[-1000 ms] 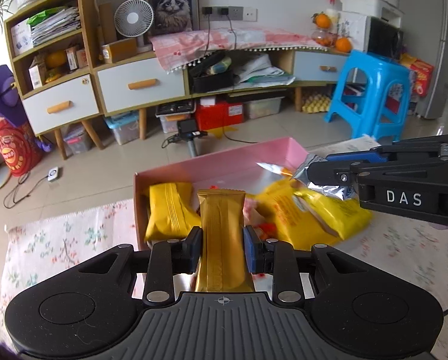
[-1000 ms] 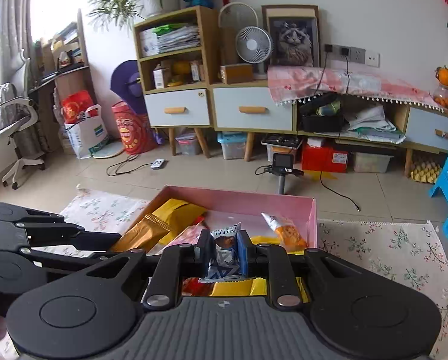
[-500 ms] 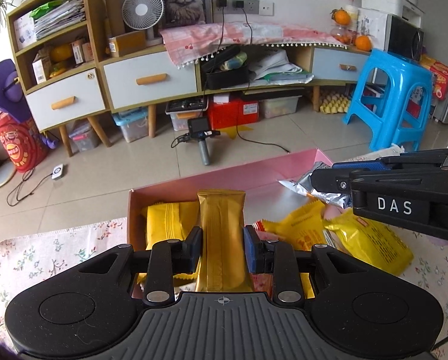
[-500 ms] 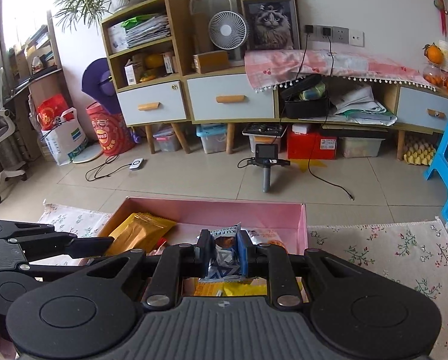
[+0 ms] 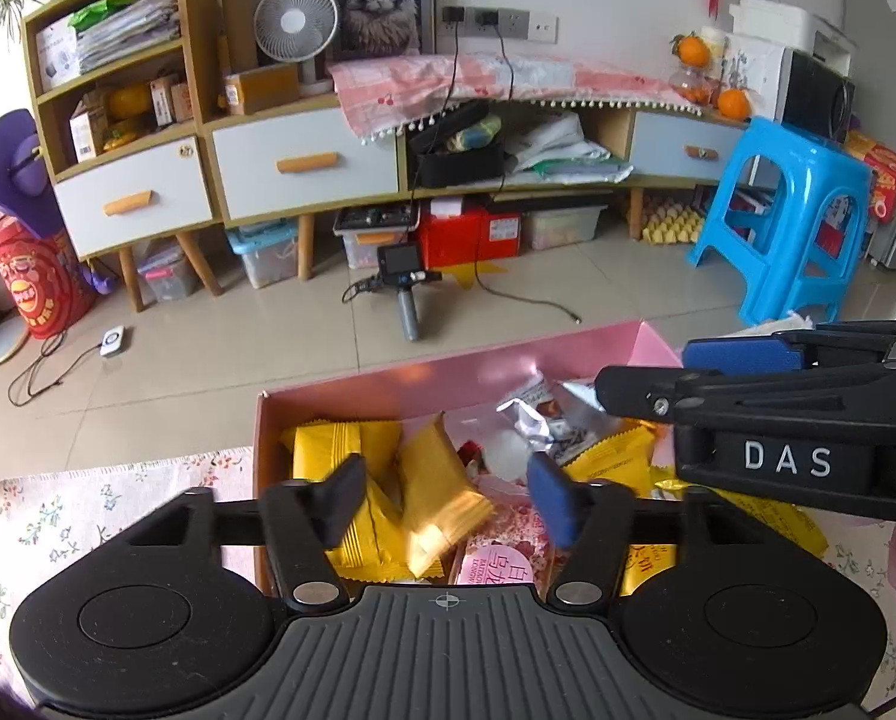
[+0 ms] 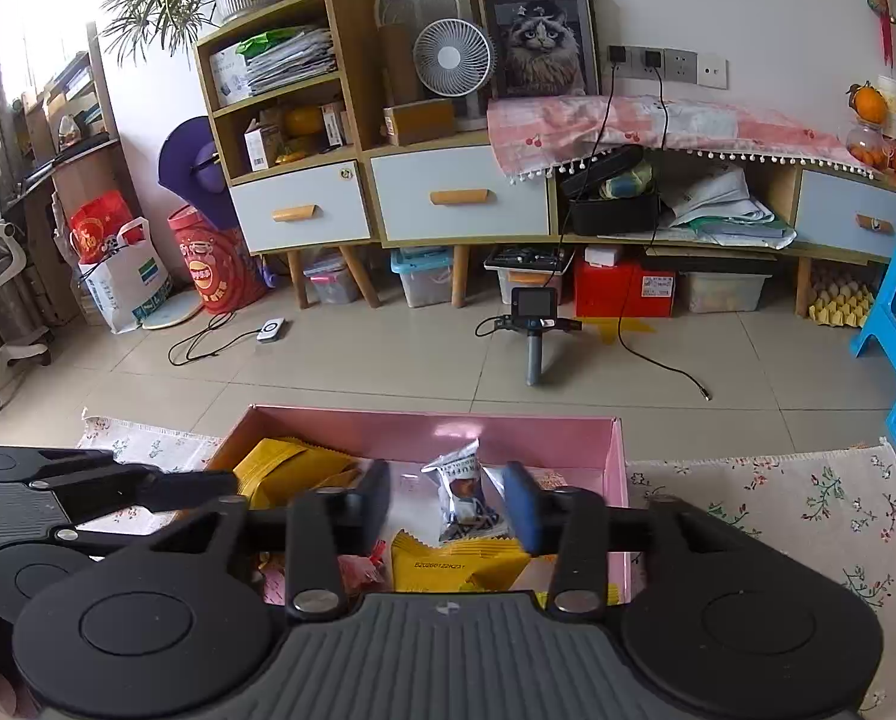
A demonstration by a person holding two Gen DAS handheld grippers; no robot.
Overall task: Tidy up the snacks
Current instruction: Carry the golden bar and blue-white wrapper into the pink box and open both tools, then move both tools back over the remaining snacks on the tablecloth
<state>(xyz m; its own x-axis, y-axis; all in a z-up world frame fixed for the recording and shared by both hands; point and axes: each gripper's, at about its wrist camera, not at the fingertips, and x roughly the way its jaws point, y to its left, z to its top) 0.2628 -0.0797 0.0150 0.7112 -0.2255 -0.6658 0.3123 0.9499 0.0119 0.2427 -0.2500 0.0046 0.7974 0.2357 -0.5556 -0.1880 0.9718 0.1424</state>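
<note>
A pink box (image 5: 448,384) on a floral cloth holds several snack packets. My left gripper (image 5: 448,501) is open above the box; a gold packet (image 5: 442,507) lies tilted between its fingers, blurred, on other yellow packets (image 5: 340,450). My right gripper (image 6: 448,507) is open over the same box (image 6: 619,480); a silver-blue packet (image 6: 463,498) stands loose between its fingers, above a yellow packet (image 6: 460,564). The right gripper shows in the left wrist view (image 5: 640,384), and the silver packet (image 5: 544,420) shows there too.
The floral cloth (image 6: 778,510) spreads around the box. Beyond is tiled floor with a small camera on a handle (image 6: 532,324) and cables, a blue stool (image 5: 790,222), and a long cabinet (image 6: 460,198) along the wall.
Both grippers have opened. The gold packet has dropped from the left gripper into the box, and the silver-blue packet has been let go by the right gripper.
</note>
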